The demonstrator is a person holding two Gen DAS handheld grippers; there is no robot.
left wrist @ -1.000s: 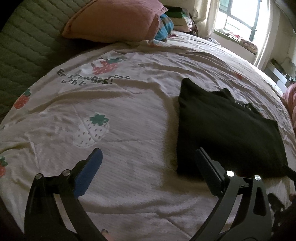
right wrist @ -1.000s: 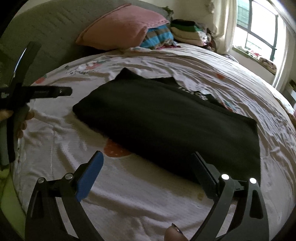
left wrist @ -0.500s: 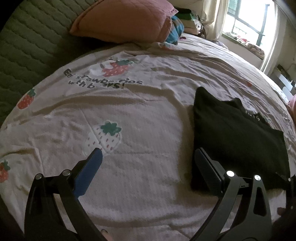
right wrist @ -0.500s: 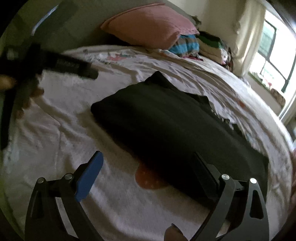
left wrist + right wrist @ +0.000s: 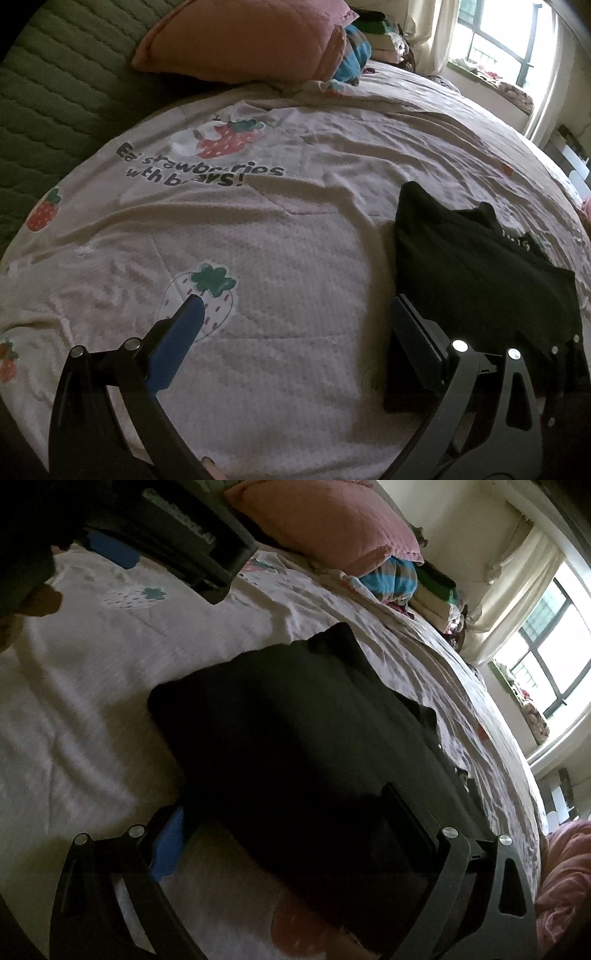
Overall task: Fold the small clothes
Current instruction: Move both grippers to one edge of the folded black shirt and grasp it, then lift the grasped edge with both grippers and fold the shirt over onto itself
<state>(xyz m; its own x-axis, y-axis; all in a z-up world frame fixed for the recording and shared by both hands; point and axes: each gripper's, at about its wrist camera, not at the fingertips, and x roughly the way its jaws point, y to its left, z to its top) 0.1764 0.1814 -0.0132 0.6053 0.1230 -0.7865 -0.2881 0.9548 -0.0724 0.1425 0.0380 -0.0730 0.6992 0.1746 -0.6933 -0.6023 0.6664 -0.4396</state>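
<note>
A black garment [image 5: 476, 280], folded into a flat rectangle, lies on the strawberry-print bedsheet [image 5: 258, 229]. In the left wrist view it sits to the right, and my left gripper [image 5: 295, 317] hovers open over bare sheet with its right finger next to the garment's near left corner. In the right wrist view the black garment [image 5: 295, 731] fills the middle. My right gripper [image 5: 291, 812] is open, tilted and low, with the garment's near edge between its fingers. The left gripper [image 5: 177, 535] shows at the top left of that view.
A pink pillow [image 5: 240, 37] and a green quilted headboard [image 5: 55, 92] stand at the bed's head. Folded clothes [image 5: 417, 587] are stacked beside the pillow. A window [image 5: 546, 657] is at the far right, and pink fabric [image 5: 565, 878] lies at the bed's right edge.
My right gripper has dropped closer to the black garment and rolled, so its near edge now lies between the fingers. The left gripper drifted a little left; both stay open.
</note>
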